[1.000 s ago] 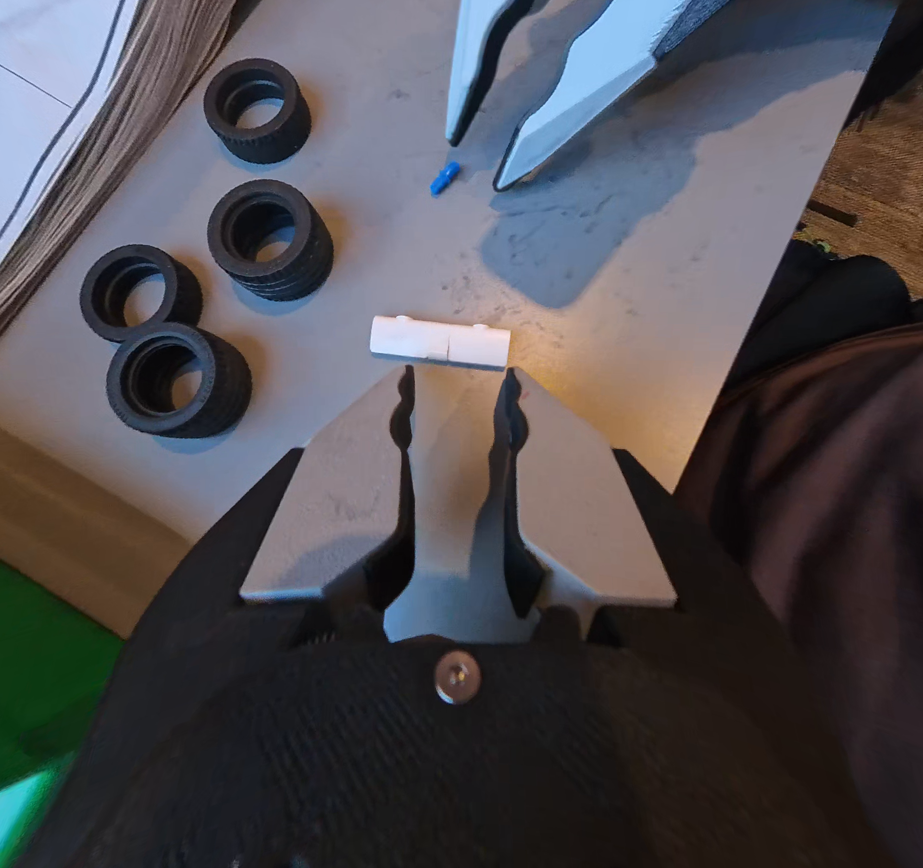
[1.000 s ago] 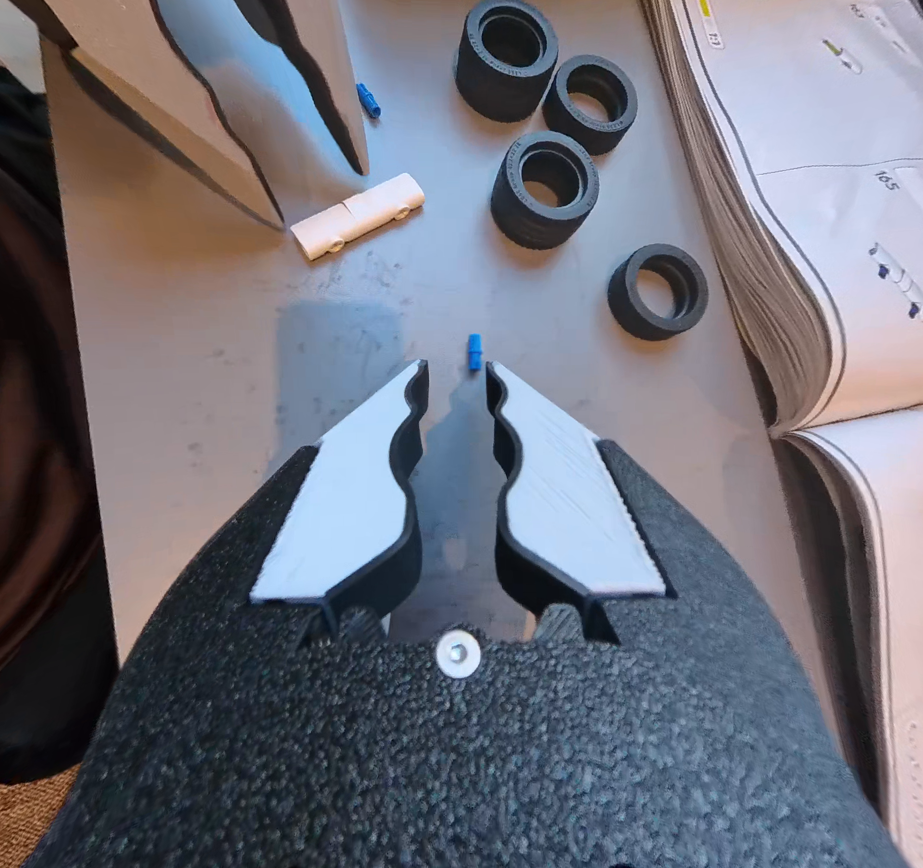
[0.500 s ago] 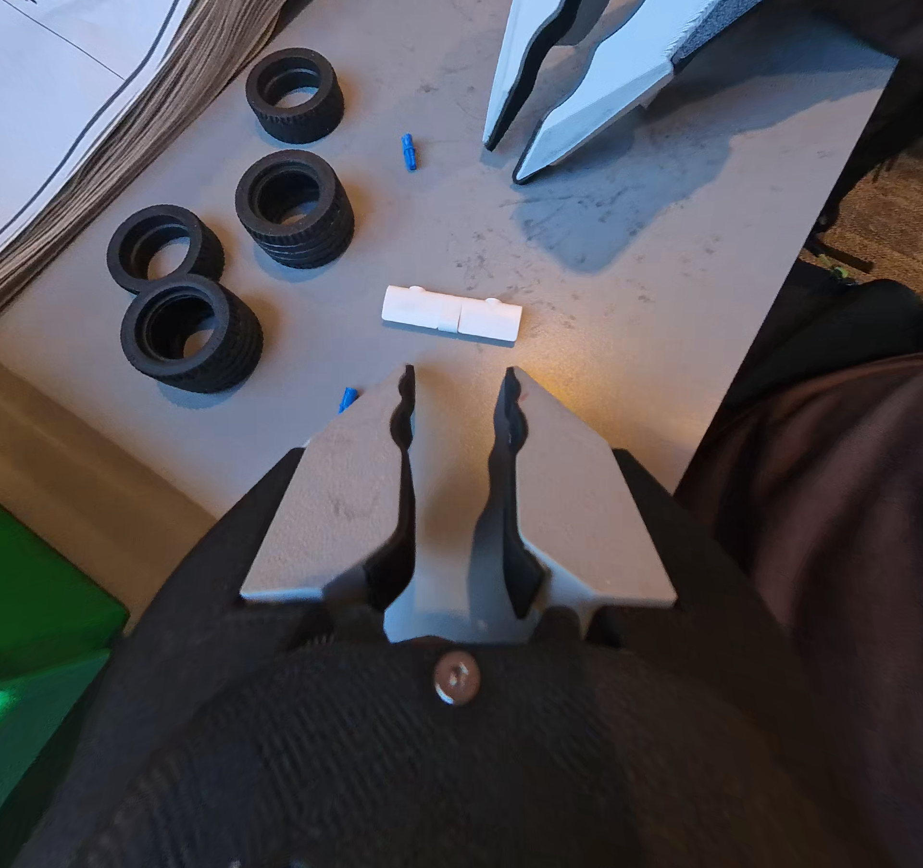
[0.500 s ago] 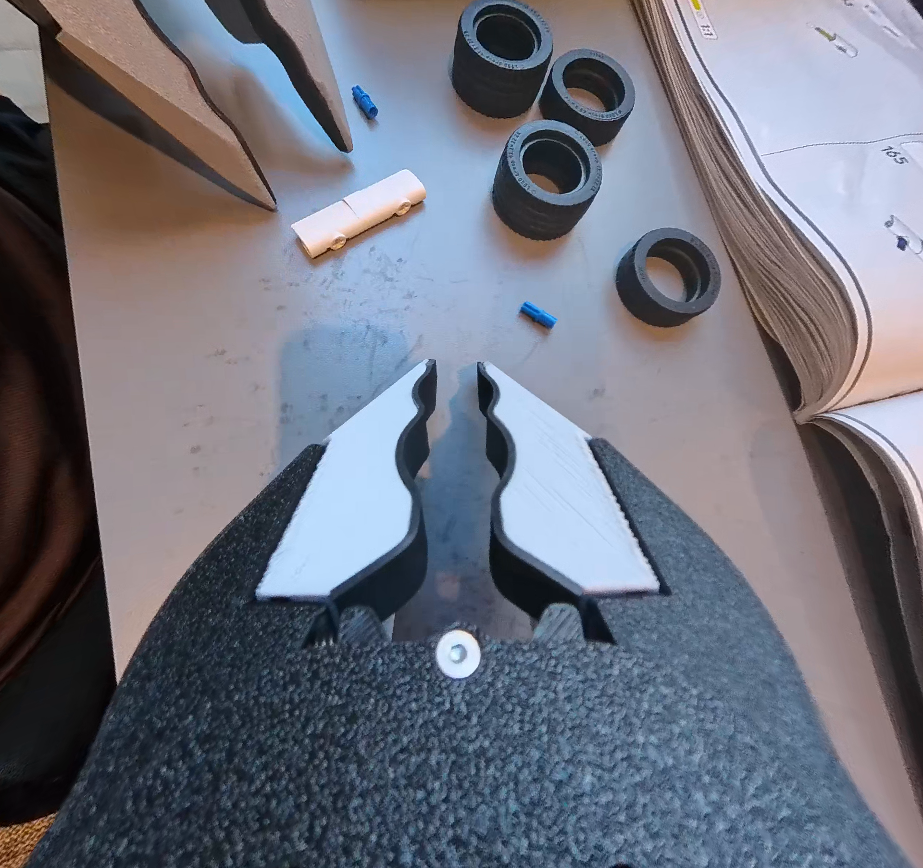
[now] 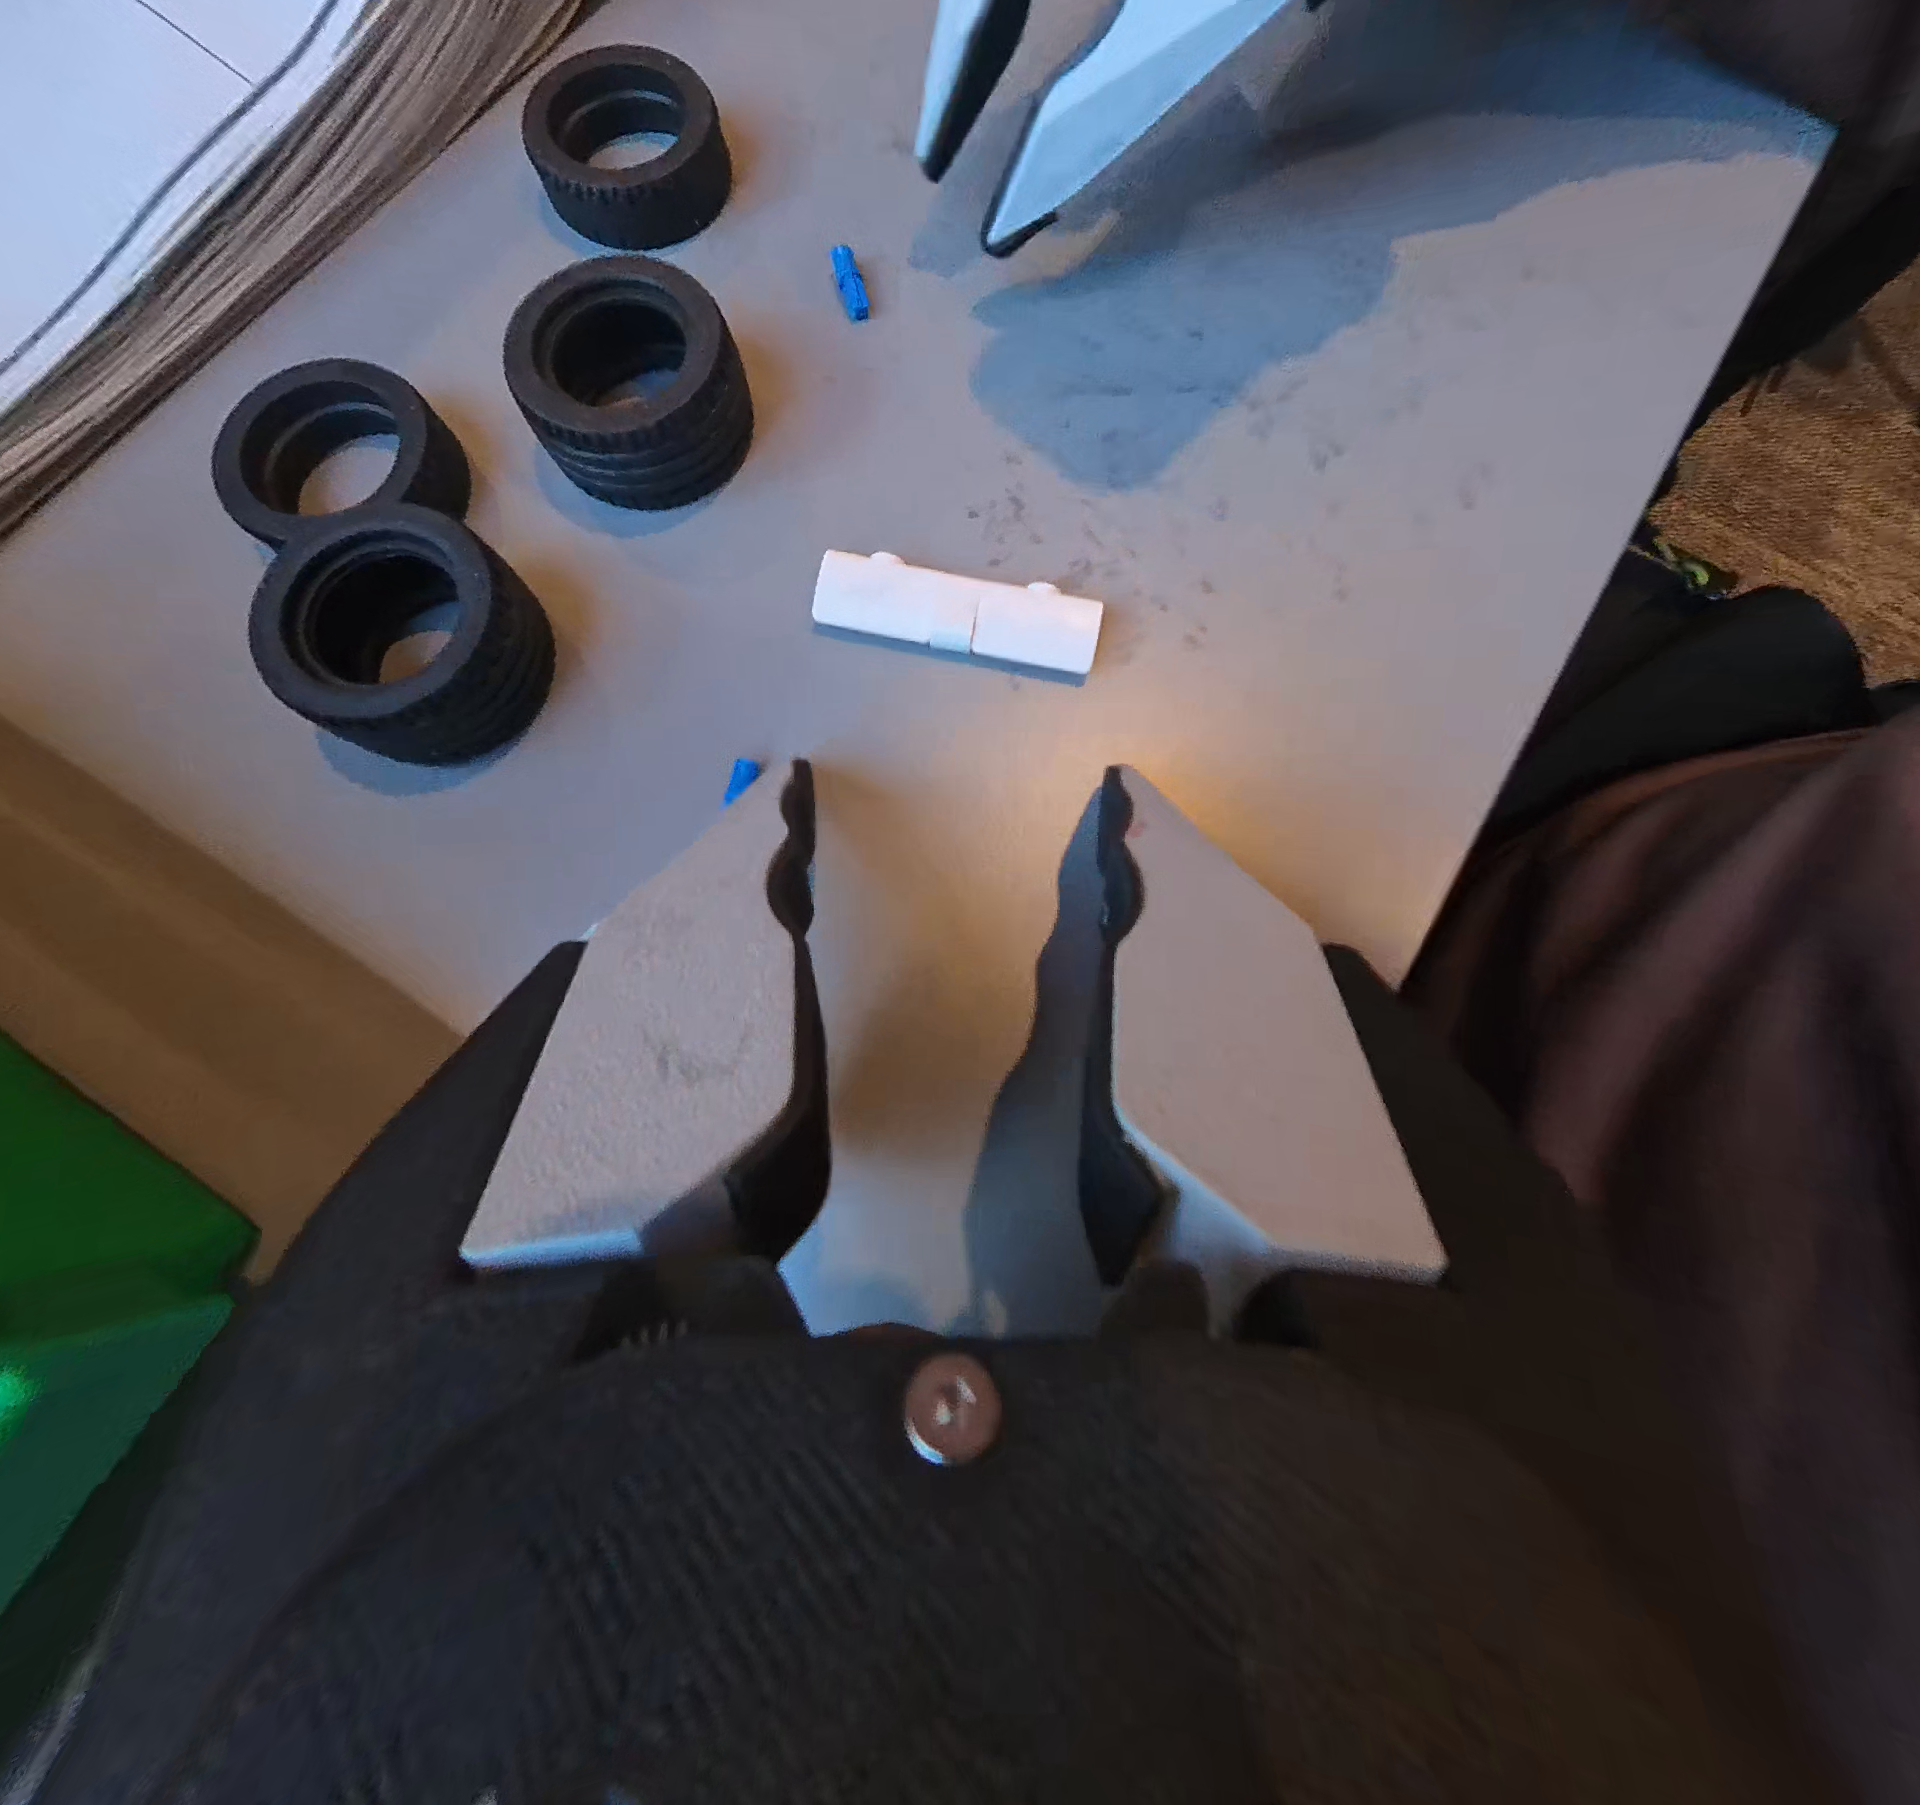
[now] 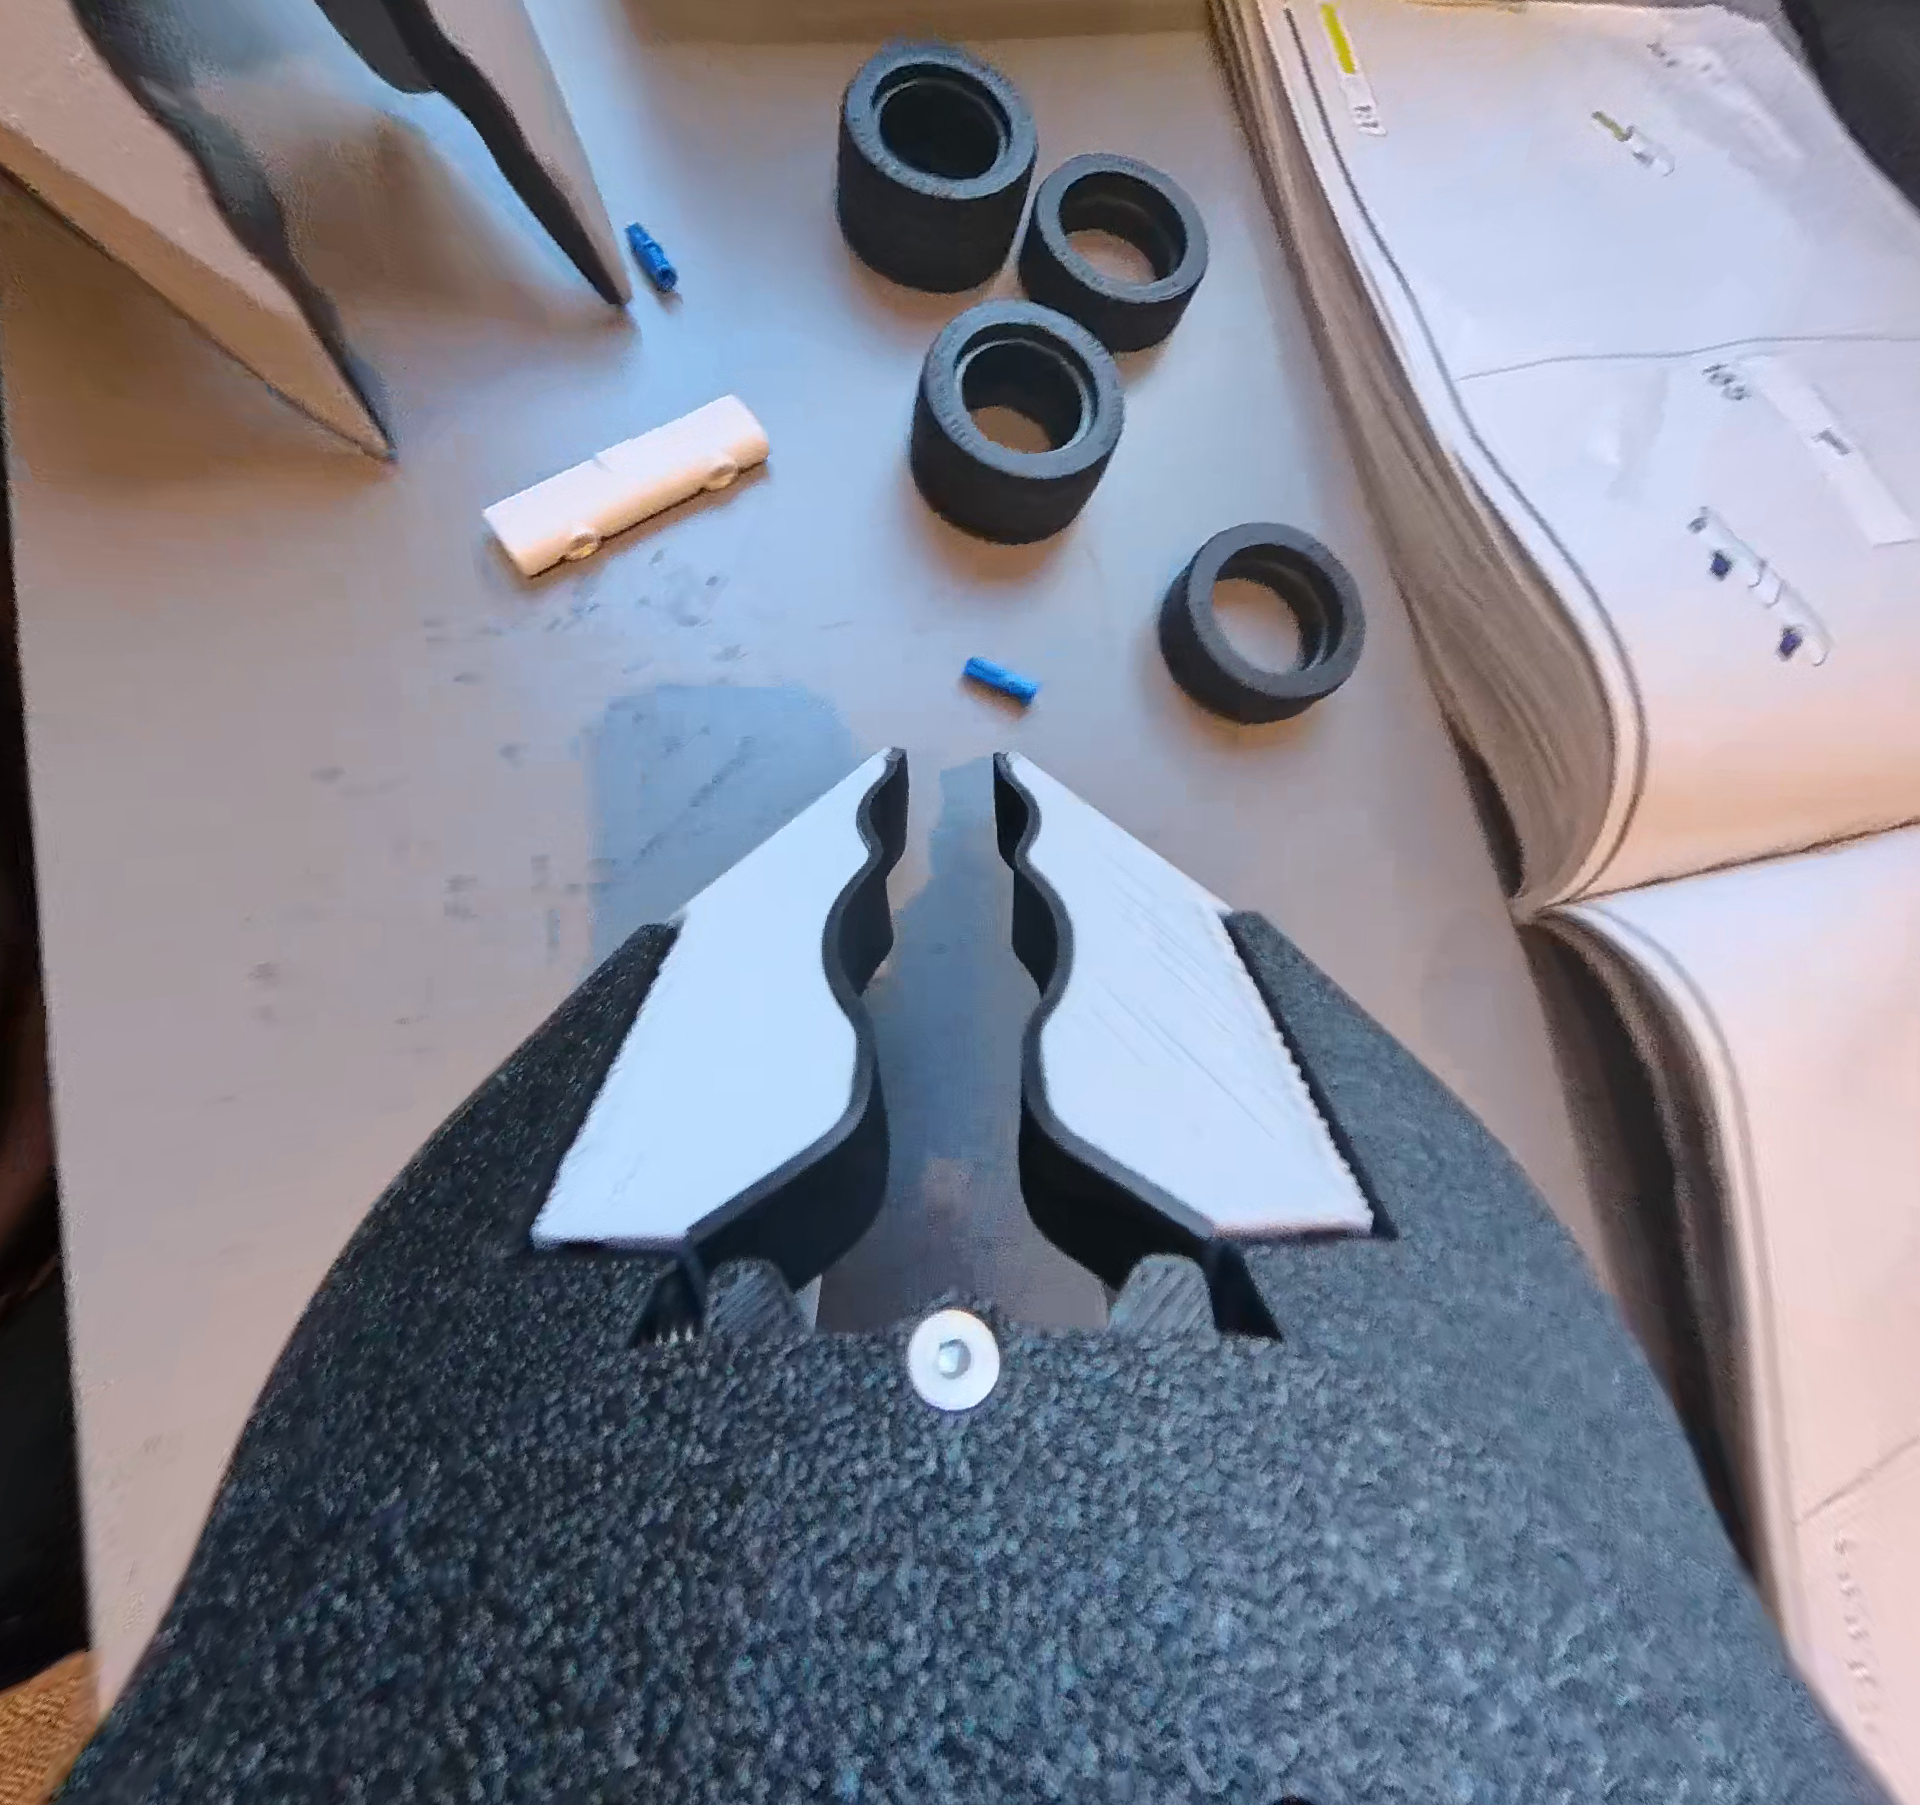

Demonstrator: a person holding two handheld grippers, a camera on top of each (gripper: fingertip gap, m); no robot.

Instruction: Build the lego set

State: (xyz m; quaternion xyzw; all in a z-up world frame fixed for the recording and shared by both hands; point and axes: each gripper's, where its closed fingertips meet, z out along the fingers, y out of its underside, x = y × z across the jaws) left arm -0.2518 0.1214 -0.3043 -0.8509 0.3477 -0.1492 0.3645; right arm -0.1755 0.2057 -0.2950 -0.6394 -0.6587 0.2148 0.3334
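A white lego beam lies on the grey table, just ahead of my left gripper, which is open and empty. It also shows in the right wrist view. One blue pin lies between the beam and my right gripper. In the right wrist view that pin is just ahead and right of my right gripper, which is open a little and empty. A second blue pin lies by my left fingertip; it also shows in the right wrist view. Several black tyres stand to the left.
An open instruction booklet lies on the right of the table in the right wrist view and at the upper left in the left wrist view. A green box sits beyond the table's left edge. A person's dark trousers are at the right. The grippers' ends are close to 12 centimetres from one another.
My left gripper has opened wider and pulled back from the white beam. The blue pin has rolled away from my right gripper's tips toward the tyres. The right gripper drew back a little.
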